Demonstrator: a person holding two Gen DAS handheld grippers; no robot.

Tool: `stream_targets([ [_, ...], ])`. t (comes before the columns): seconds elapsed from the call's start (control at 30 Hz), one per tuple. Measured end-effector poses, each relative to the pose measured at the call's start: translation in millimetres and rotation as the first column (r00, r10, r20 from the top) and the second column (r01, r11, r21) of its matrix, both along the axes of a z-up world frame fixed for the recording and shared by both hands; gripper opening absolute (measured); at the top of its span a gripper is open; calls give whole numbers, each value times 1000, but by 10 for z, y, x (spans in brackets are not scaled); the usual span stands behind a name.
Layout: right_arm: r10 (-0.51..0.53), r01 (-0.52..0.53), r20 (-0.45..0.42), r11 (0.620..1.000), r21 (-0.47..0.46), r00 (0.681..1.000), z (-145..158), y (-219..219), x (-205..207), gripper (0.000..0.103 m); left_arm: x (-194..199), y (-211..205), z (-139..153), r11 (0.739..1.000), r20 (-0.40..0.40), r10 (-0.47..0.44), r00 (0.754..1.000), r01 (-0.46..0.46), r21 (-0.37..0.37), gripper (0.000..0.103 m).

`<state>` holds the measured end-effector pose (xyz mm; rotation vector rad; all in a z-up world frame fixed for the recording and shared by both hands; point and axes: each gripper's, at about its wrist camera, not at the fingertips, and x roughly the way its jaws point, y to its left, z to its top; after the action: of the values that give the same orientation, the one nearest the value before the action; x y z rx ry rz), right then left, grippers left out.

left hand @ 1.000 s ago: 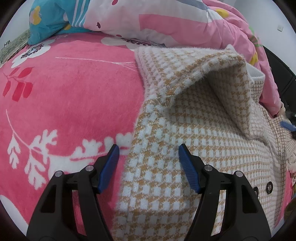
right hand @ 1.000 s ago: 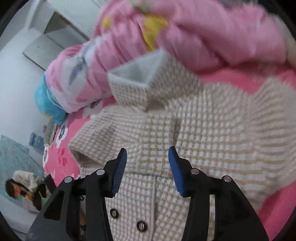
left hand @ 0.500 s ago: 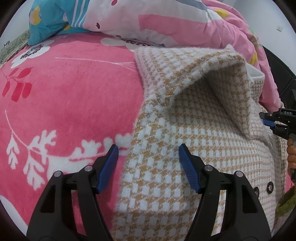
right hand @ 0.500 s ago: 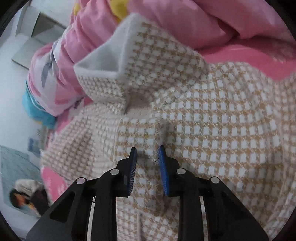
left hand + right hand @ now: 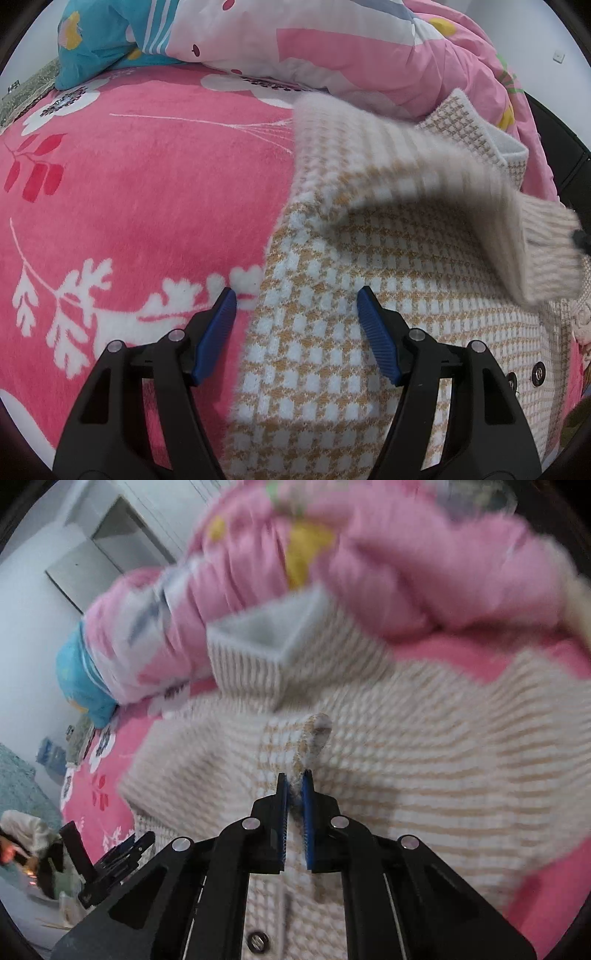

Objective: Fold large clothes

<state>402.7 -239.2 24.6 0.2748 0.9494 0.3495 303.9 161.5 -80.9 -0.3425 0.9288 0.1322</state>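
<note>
Fuzzy tan-and-white houndstooth knit cardigan (image 5: 332, 354) lies spread on the pink floral fleece blanket (image 5: 129, 206), barely started folding-wise. My right gripper (image 5: 294, 781) has just clamped down on a pinch of knit near the collar, a little tuft poking up ahead of my pads. My left gripper (image 5: 295, 306) hangs wide apart, holding nothing, straddling the cardigan's edge. One sleeve (image 5: 424, 158) is lifted over the body; basically all folds are left.
</note>
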Motion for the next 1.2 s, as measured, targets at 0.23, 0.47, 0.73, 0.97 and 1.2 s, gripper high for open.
stream_targets([
  [0.23, -82, 80, -98, 996, -28, 992, -293, -406, 223, 7, -4, -4, 2, 1000, -1, 0, 1000, 0, 6, 65],
  [0.47, -165, 160, -189, 986, -44, 968, -639, -477, 358, 8, -25, 13, 14, 1000, 4, -6, 1000, 6, -13, 65],
  [0.73, -65, 74, -276, 997, 22, 959, -875, -475, 267, 38, -40, 43, 5, 1000, 4, -5, 1000, 5, -13, 65],
  [0.97, -78, 49, -141, 980, -195, 987, -569, -184, 143, 9, -41, 19, 1, 1000, 9, -5, 1000, 6, -12, 65],
  [1.2, -74, 22, -141, 938, -345, 987, -646, -39, 234, 17, -76, 85, 112, 998, 5, -13, 1000, 14, -60, 63],
])
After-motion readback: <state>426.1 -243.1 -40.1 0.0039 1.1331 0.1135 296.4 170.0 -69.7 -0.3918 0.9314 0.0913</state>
